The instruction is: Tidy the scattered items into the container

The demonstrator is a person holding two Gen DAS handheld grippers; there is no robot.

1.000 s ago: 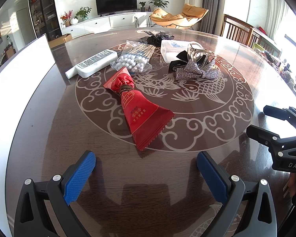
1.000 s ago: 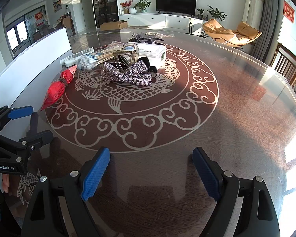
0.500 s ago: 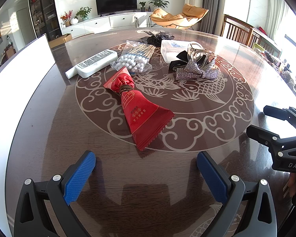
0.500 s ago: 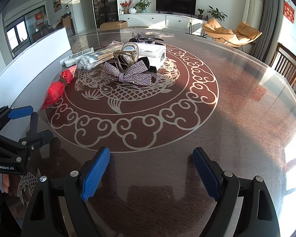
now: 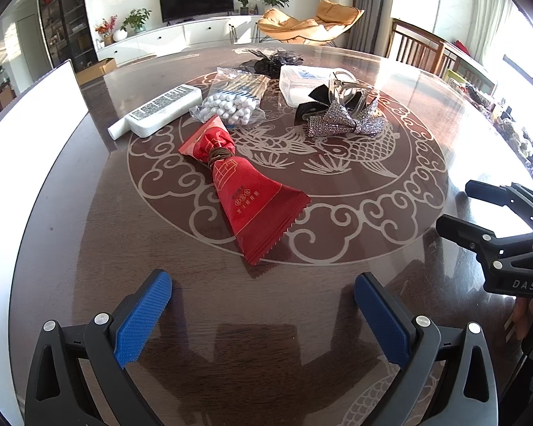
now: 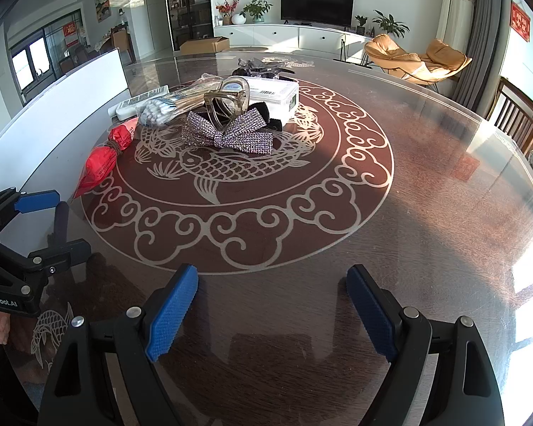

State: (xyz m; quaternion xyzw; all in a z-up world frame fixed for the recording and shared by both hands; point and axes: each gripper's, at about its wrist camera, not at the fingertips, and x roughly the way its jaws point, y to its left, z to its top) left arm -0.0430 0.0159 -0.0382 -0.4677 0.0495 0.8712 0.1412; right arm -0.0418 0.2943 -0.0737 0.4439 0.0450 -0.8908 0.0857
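Several items lie scattered on the round patterned table. A red pouch tied with a brown band is nearest my left gripper, which hovers open and empty just short of it. Behind the pouch are a bag of cotton swabs, a white tube, a rhinestone bow under a clear claw clip, and a clear lidded box. My right gripper is open over bare table, well short of the bow and the pouch.
A tall white panel stands along the table's left edge. A black hair accessory lies at the far side. Wooden chairs stand to the right. Each gripper shows at the other view's edge, the right gripper and the left gripper.
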